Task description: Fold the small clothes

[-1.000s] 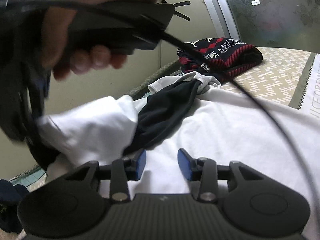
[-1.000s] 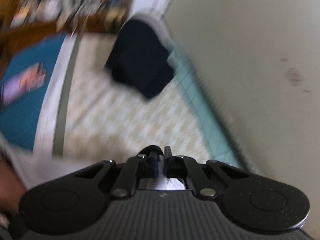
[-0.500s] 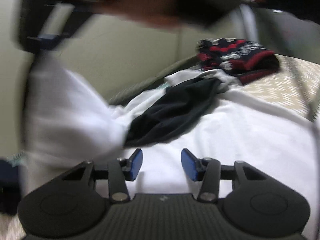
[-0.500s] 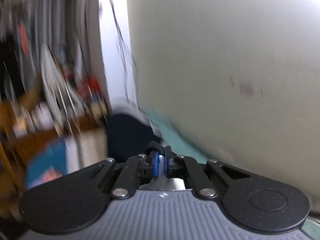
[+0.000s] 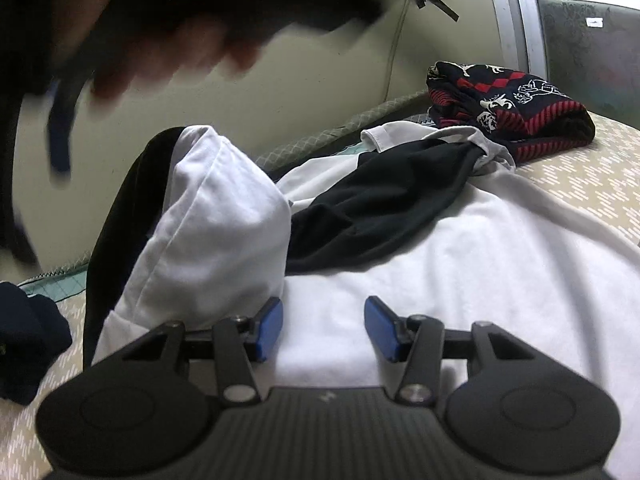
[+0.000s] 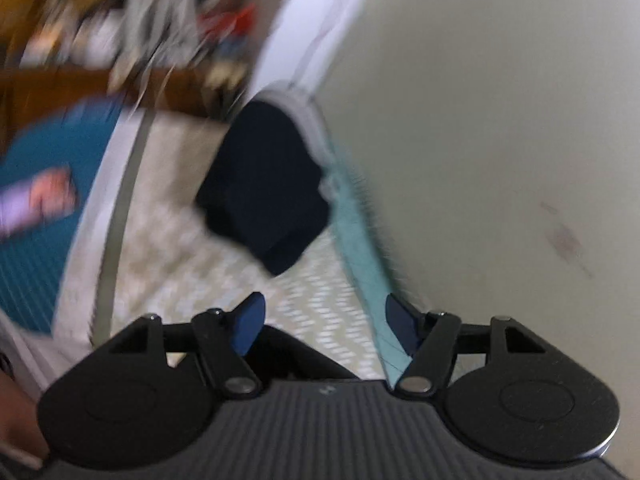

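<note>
We are holding the left tool (image 5: 323,328) low over a white garment (image 5: 460,280) that is lying spread across the bed (image 5: 592,176); its blue pads (image 5: 269,328) are standing apart and opening a little wider, with only flat white cloth lying under the gap and nothing pressed between them. Just left of the left pad, one side of the white garment (image 5: 216,232) is standing up in a loose peak, showing a black edge along its outer side. A black garment (image 5: 384,216) is lying crumpled across the far part of the white one, and beyond it a dark knit piece with red stripes and white figures (image 5: 508,108) is sitting bunched near the wall (image 5: 320,92). A dark navy garment (image 5: 24,332) is lying at the left edge on the patterned bed cover. Above, blurred, our right hand (image 5: 160,40) is carrying the right tool. In the right wrist view, which is smeared by motion, the right tool (image 6: 322,320) is opening, its pads well apart with nothing between them, pointing down at the patterned cover and a folded navy garment (image 6: 268,188) lying beside the wall. We are seeing no container in either view.
</note>
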Demonstrator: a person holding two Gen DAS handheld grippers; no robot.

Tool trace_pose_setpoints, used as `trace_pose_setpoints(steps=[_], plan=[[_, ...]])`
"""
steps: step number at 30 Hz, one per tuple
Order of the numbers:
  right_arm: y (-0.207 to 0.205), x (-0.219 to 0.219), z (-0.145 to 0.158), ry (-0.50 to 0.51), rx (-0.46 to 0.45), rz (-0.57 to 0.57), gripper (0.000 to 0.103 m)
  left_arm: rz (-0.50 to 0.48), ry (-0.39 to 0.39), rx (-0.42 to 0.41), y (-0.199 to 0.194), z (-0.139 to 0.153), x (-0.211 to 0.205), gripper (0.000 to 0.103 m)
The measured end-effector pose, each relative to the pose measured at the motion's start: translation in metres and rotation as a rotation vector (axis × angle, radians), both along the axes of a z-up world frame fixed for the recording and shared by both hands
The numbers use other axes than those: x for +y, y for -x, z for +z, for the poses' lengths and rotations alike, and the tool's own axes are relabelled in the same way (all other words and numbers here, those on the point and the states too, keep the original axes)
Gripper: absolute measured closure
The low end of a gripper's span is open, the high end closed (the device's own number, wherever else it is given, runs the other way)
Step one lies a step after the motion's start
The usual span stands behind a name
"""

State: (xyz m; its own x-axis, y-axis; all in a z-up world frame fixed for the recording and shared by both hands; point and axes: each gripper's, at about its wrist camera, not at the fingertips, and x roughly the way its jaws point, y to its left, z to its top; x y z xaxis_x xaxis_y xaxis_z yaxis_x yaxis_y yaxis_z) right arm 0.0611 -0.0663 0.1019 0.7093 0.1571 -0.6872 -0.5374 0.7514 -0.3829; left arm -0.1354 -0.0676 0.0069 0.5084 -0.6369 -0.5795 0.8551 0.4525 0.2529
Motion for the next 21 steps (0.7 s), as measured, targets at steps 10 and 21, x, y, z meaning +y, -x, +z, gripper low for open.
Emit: trace_pose_setpoints(steps=[10,21], plan=[[-0.054,0.055,-0.084,0.317,0.141,0.081,0.103,0.004,0.001,0.011,-0.003,0.001,0.000,0.052],[-0.010,-0.038,0.128,-0.683,-0.481,-0.194,0.103,0.447,0.162,0.139,-0.079,0.015,0.035,0.053]])
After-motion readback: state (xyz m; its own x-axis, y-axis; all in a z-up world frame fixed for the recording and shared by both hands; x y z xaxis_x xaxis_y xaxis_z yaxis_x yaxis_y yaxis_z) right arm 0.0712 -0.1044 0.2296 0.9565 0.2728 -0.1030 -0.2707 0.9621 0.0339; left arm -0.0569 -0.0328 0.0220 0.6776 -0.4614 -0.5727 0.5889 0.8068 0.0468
